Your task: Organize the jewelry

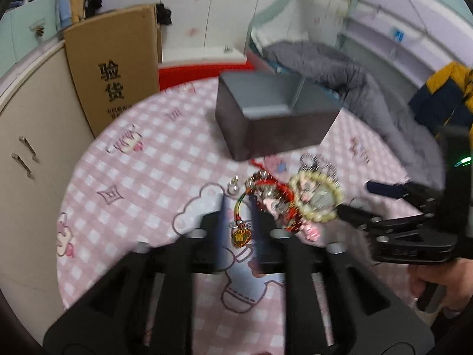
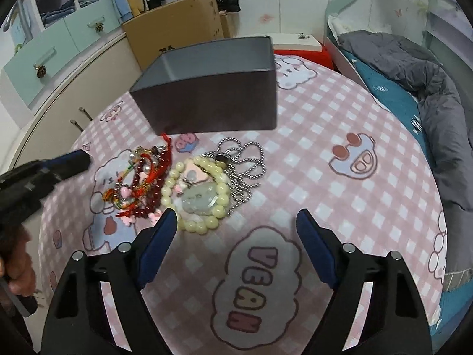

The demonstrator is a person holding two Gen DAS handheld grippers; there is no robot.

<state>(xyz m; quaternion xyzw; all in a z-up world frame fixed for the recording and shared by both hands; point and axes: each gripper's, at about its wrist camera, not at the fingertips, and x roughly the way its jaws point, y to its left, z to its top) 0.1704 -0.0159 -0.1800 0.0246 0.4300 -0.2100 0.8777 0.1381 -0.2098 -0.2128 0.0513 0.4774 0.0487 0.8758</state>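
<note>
Over the checked bench (image 2: 340,124) both my grippers tilt steeply down at the jewelry pile (image 2: 189,189) lying before the grey box (image 2: 212,94). My left gripper (image 1: 238,204) has jaws apart with the green-and-red cord charm (image 1: 241,233) between them, unpressed. My right gripper (image 2: 236,222) has jaws wide apart just short of the cream bead bracelet (image 2: 196,195), holding nothing.

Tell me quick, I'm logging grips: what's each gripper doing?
Left gripper: open, charm cord between its fingers, not pinched.
Right gripper: open, holding nothing.

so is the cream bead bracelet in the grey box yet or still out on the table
Out. The cream bead bracelet lies on the checked tablecloth in front of the grey box, beside the red jewelry pile.
</note>
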